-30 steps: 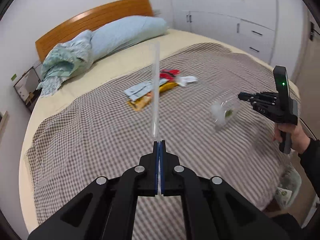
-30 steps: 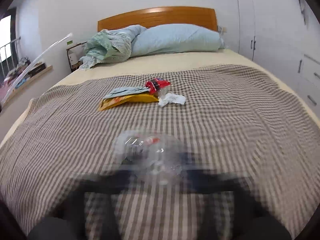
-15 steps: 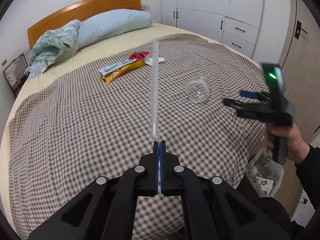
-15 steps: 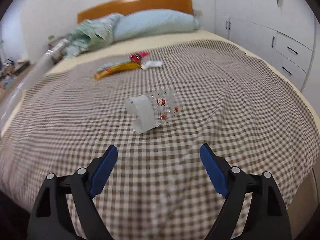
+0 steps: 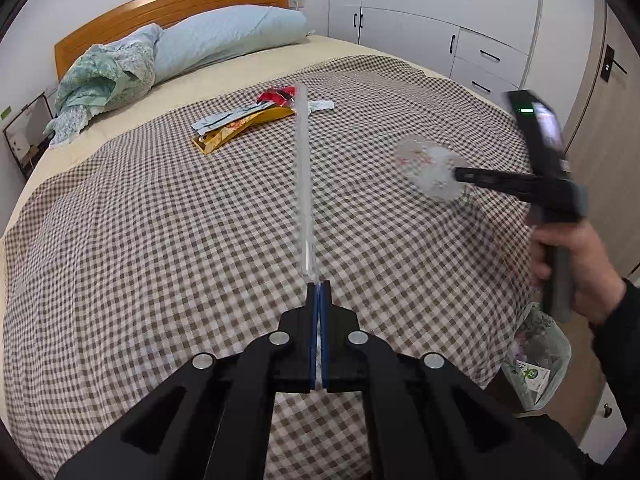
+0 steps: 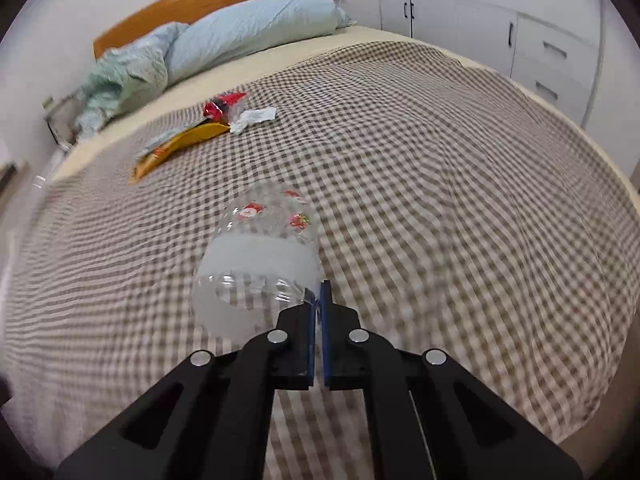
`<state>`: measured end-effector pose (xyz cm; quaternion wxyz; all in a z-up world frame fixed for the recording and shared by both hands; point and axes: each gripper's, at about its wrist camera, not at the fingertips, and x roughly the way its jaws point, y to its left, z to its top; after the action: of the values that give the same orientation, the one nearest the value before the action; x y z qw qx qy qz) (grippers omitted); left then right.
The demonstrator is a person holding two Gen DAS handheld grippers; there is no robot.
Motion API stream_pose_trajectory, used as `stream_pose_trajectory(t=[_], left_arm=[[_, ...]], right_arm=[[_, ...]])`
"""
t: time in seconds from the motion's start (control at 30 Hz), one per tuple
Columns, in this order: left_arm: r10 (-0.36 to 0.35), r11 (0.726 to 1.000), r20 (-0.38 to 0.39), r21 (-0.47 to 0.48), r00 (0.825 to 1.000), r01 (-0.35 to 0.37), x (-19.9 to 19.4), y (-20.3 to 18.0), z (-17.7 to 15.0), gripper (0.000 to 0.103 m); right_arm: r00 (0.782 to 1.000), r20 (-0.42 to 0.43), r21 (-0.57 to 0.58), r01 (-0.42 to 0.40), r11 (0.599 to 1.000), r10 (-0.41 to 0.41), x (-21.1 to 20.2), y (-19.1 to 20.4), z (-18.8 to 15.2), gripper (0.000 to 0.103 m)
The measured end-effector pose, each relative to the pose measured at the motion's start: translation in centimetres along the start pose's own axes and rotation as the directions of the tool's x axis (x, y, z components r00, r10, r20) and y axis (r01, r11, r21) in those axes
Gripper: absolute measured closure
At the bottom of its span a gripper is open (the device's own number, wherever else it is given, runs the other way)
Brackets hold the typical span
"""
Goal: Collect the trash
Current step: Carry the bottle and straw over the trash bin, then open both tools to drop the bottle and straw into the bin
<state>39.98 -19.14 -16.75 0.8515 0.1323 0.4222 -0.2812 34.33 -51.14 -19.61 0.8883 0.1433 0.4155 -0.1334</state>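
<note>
The left gripper (image 5: pixel 318 286) is pinching a clear straw (image 5: pixel 303 176) pointing toward twelve o'clock, while the right gripper (image 6: pixel 319 294) is clamping a plastic cup (image 6: pixel 260 264) by its rim, likely for bagging.

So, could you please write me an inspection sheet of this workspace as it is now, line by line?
Surface: bed with brown-and-white checked blanket.
Job's things: clear plastic straw tube in the left gripper; clear plastic cup with red prints, rim pinched by the right gripper.
Clutter: yellow snack wrapper, pale blue packet, red wrapper, crumpled white paper.
Grippers: both shut on their items.
Cables: nothing seen.
Surroundings: long light blue pillow, crumpled green floral quilt, wooden headboard, white cabinets with drawers, plastic trash bag beside the bed.
</note>
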Motion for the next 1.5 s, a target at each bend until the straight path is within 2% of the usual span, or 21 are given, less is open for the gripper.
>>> stream_pose_trajectory(t=[0.17,0.33,0.47,0.53,0.6,0.7,0.8,0.87,0.93,1.07,1.13,1.2,1.23,1.27,1.3,1.4,1.5], left_arm=[[-0.014,0.999,0.029,0.05,0.999,0.013,-1.9,-3.5,-0.4,0.103],[-0.069,0.993,0.029,0.1,0.997,0.066,-3.5,-9.4,-1.0,0.103],[-0.147,0.979,0.031,0.145,0.989,0.141,-4.2,-15.1,-1.7,0.103],[-0.189,0.969,0.016,0.167,0.982,0.184,-4.0,-18.4,-2.3,0.103],[-0.226,0.959,0.003,0.177,0.974,0.222,-3.7,-21.0,-2.9,0.103],[-0.271,0.945,-0.028,0.181,0.962,0.271,-2.9,-24.7,-4.1,0.103],[-0.275,0.938,-0.074,0.198,0.959,0.284,-1.2,-27.4,-5.4,0.103],[-0.288,0.928,-0.131,0.206,0.949,0.31,0.5,-29.1,-6.3,0.103],[-0.313,0.916,-0.189,0.199,0.931,0.349,1.7,-30.1,-6.6,0.103],[-0.332,0.897,-0.227,0.223,0.916,0.381,3.2,-32.1,-7.0,0.103],[-0.329,0.894,-0.257,0.226,0.909,0.387,4.4,-33.3,-7.4,0.103],[-0.349,0.886,-0.296,0.206,0.889,0.416,5.6,-34.3,-8.1,0.103],[-0.365,0.881,-0.321,0.185,0.874,0.436,6.7,-34.9,-8.7,0.103],[-0.374,0.878,-0.35,0.165,0.859,0.449,7.7,-35.2,-9.1,0.103],[-0.364,0.882,-0.405,0.138,0.839,0.45,9.0,-35.7,-9.8,0.103],[-0.349,0.878,-0.457,0.147,0.818,0.456,10.2,-36.4,-10.6,0.103],[-0.327,0.863,-0.479,0.199,0.815,0.464,10.5,-37.9,-11.0,0.103]], right_arm=[[0.999,0.041,-0.022,-0.012,1.0,0.013,-7.1,-4.9,-2.2,0.101],[0.995,0.072,-0.04,0.068,0.997,-0.065,-14.0,-11.9,-6.1,0.101],[0.986,0.033,-0.031,0.162,0.986,-0.161,-18.5,-18.3,-12.5,0.1],[0.979,-0.008,-0.026,0.204,0.979,-0.204,-18.9,-20.7,-15.4,0.1],[0.975,-0.093,0.007,0.203,0.979,-0.202,-18.2,-23.3,-18.9,0.1],[0.954,-0.229,0.06,0.21,0.976,-0.192,-15.7,-26.3,-24.0,0.1],[0.933,-0.33,0.125,0.194,0.973,-0.144,-12.3,-28.2,-27.6,0.1],[0.911,-0.388,0.146,0.208,0.967,-0.138,-9.8,-28.7,-29.2,0.1],[0.891,-0.439,0.152,0.199,0.968,-0.114,-6.7,-28.4,-30.3,0.1],[0.841,-0.534,0.157,0.202,0.967,-0.089,-0.9,-28.3,-31.9,0.1],[0.803,-0.596,0.241,0.17,0.955,0.008,2.1,-28.5,-33.0,0.096],[0.781,-0.62,0.292,0.143,0.946,0.073,3.5,-28.4,-33.7,0.085],[0.786,-0.614,0.299,0.151,0.942,0.069,3.6,-28.3,-33.7,0.074],[0.79,-0.61,0.304,0.16,0.939,0.063,3.5,-28.3,-33.7,0.052],[0.806,-0.588,0.325,0.165,0.931,0.062,2.7,-28.6,-33.7,0.042],[0.858,-0.506,0.375,0.132,0.918,0.083,-0.1,-29.7,-33.2,0.04],[0.9,-0.43,0.421,0.129,0.898,0.072,-4.2,-31.6,-33.2,0.04]])
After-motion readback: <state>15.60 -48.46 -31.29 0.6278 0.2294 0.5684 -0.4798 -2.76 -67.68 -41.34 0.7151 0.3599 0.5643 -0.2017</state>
